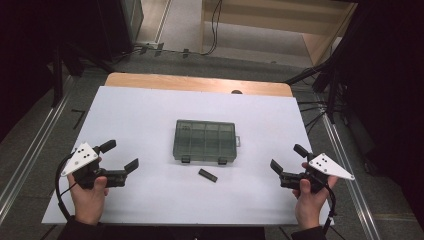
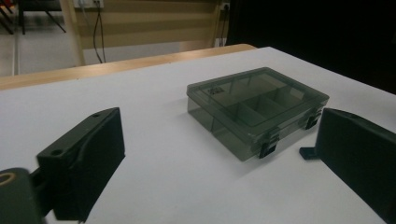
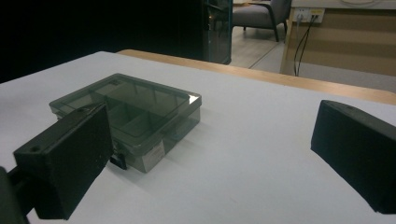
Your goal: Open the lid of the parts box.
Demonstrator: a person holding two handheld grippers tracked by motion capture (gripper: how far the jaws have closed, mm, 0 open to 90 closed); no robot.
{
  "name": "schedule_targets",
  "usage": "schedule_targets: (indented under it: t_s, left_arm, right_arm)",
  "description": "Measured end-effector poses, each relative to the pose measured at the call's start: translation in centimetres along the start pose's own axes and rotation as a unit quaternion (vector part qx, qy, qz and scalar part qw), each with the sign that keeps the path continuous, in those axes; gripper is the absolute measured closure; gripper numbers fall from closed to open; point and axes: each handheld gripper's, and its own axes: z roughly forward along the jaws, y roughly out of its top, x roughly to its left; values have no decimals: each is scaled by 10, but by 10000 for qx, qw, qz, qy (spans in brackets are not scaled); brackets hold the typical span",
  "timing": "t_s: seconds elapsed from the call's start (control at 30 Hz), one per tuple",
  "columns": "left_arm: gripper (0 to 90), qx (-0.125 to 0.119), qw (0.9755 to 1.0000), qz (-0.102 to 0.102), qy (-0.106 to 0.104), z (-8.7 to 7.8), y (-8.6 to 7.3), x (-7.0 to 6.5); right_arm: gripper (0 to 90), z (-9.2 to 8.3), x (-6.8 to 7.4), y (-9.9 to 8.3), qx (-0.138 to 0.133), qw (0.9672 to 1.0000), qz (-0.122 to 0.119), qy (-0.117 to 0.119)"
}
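High view: my left gripper [image 1: 120, 155] and right gripper [image 1: 288, 157] hang released, jaws spread, either side of the closed box [image 1: 205, 140] at mid-table. I'd approach its front latches [image 1: 222, 160] squarely, avoiding the small black piece [image 1: 207, 175] just before it.

The high view looks steeply down from above the counter's [image 1: 150, 115] near edge. Each gripper view sits low, facing forward between its own fingers; both share the compartment box [image 2: 254, 109] ahead.
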Motion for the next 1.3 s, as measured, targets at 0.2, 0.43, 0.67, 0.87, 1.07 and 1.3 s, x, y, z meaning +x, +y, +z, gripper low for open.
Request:
schedule_targets:
  t_s: [0.2, 0.43, 0.67, 0.87, 1.07, 1.3]
  left_arm:
    - [61, 60, 9999, 20, -120, 13, 6, -6]
    - [128, 146, 9996, 11, -228, 29, 10, -11]
    - [305, 140, 9995, -28, -280, 42, 17, -15]
    - [419, 219, 9992, -129, -304, 56, 22, -18]
    - [639, 238, 9981, -321, -479, 70, 20, -17]
    - [824, 453, 9960, -302, -713, 89, 13, -20]
  right_arm:
    - [0, 7, 2, 8, 31, 10000, -28, 77]
    - [0, 17, 5, 16, 98, 9998, -90, 177]
    - [0, 31, 11, 25, 190, 9992, -72, 358]
    - [0, 43, 16, 29, 239, 9985, -75, 483]
    - [162, 58, 26, 31, 217, 9989, -168, 387]
    - [198, 73, 30, 31, 322, 9982, -209, 455]
